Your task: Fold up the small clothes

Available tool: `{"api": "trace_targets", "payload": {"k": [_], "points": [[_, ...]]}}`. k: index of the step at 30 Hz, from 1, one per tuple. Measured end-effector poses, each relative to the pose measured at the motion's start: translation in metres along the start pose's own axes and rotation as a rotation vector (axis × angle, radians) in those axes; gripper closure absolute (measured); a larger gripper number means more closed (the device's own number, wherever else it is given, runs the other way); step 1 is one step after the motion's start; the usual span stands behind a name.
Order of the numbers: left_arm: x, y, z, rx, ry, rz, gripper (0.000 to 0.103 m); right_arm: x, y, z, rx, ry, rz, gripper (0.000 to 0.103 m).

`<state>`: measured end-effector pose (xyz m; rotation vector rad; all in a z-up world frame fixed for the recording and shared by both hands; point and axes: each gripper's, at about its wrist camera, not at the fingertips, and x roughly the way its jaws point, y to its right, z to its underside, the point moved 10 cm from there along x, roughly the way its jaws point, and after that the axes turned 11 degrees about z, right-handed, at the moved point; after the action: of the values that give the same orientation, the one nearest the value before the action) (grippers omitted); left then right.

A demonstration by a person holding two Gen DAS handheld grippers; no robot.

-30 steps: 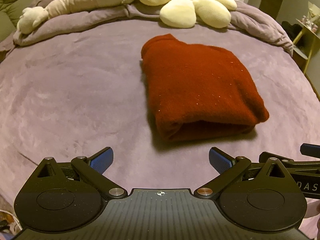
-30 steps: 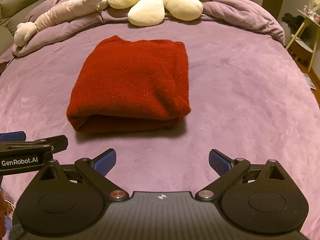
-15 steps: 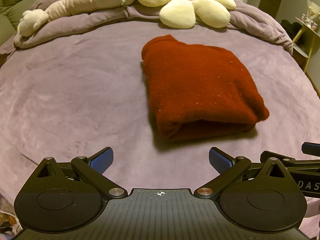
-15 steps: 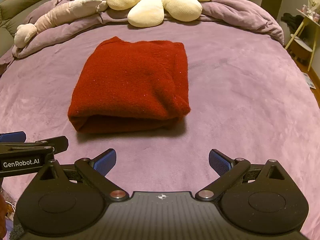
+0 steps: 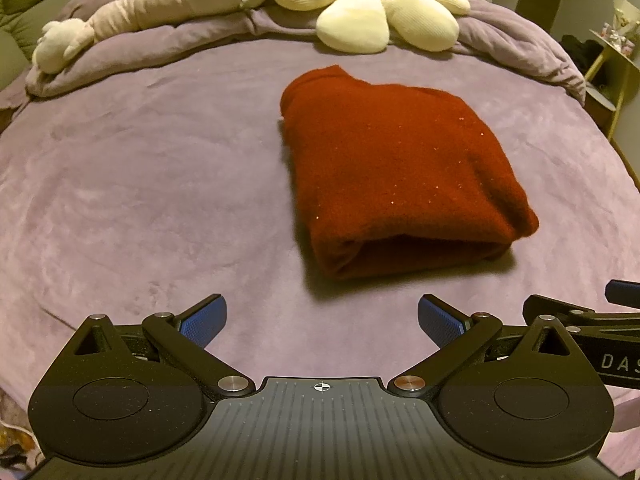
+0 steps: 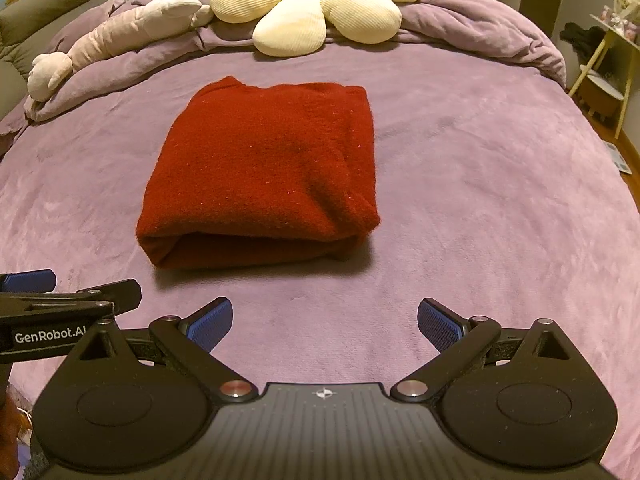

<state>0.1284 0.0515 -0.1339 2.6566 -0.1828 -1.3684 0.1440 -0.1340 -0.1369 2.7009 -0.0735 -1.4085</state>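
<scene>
A dark red knitted garment (image 5: 396,168) lies folded into a thick rectangle on the purple bedspread (image 5: 140,184). The right wrist view has the same folded garment (image 6: 264,172) left of centre. My left gripper (image 5: 322,318) hangs open a short way in front of the fold's near edge, with nothing between its blue pads. My right gripper (image 6: 324,320) is open too and holds nothing, set back from the garment's near right corner. Each gripper shows at the edge of the other's view, side by side.
A big cream flower-shaped cushion (image 6: 308,4) and a long pale plush toy (image 6: 112,40) rest on the bunched purple duvet (image 5: 520,40) at the far end. A small yellow side table (image 6: 612,64) stands off the bed to the right.
Both grippers have edged back slightly from the folded garment, so it sits a little further off. They stay open and the garment has not moved.
</scene>
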Motion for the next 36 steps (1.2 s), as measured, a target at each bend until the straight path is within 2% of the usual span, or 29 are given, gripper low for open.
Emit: {"api": "trace_targets", "payload": {"k": [12, 36], "points": [[0.0037, -0.0014, 0.0012, 0.014, -0.011, -0.025, 0.000, -0.0009, 0.0005, 0.0010, 0.007, 0.002, 0.006, 0.004], [0.0023, -0.0011, 0.0031, 0.019, -0.013, -0.011, 0.000, -0.0006, 0.0015, 0.0019, 0.010, -0.002, 0.008, 0.004]]}}
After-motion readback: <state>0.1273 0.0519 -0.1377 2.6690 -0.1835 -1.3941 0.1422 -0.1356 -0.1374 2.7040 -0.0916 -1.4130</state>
